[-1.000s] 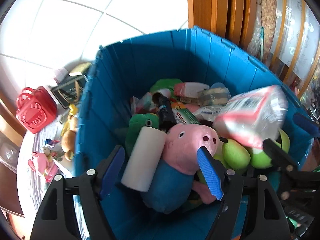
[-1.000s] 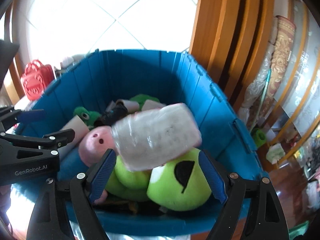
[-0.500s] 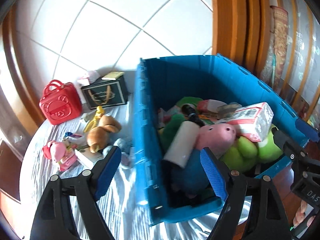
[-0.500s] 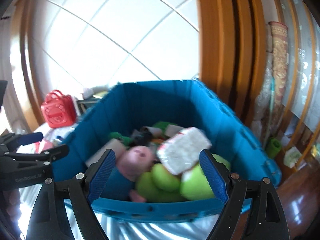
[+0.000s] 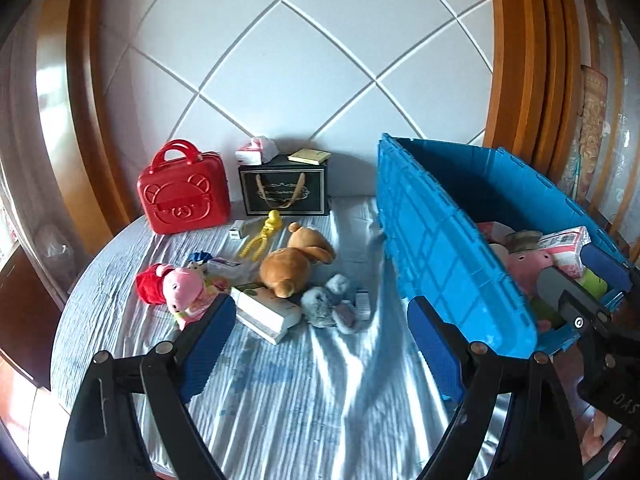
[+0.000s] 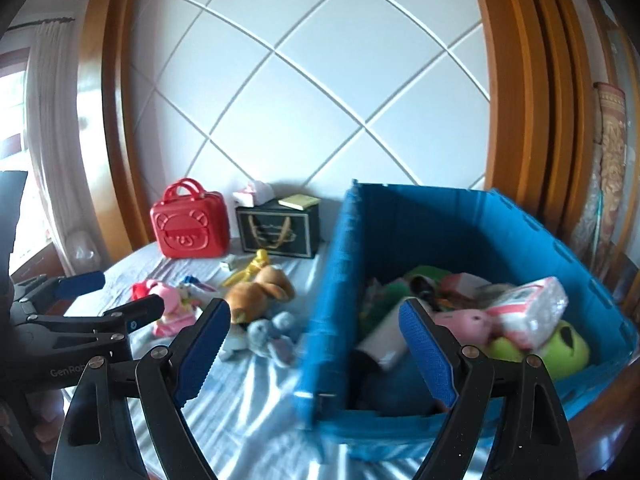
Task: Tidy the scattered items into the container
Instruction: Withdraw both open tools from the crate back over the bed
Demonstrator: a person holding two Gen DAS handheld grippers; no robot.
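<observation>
Beside the blue container [image 5: 452, 240], already heaped with a pink pig plush [image 6: 466, 320], a wrapped packet [image 6: 528, 312] and green toys, much is left on the grey cloth [image 5: 304, 392]: a brown bear [image 5: 294, 264], a grey plush [image 5: 332, 308], a white box [image 5: 266, 312] and a pink doll [image 5: 176, 284]. The left gripper [image 5: 316, 348], whose jaws have just been opening, and the right gripper [image 6: 314, 354] both stand wide and empty, so I judge the tidying roughly half done.

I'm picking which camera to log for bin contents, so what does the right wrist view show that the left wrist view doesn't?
Only the right wrist view: the blue bin's inside, with a green plush and a white roll.
Only the left wrist view: the white box by the brown plush bear.
Both: the red case, the pink pig plush and the wrapped tissue pack in the bin.
</observation>
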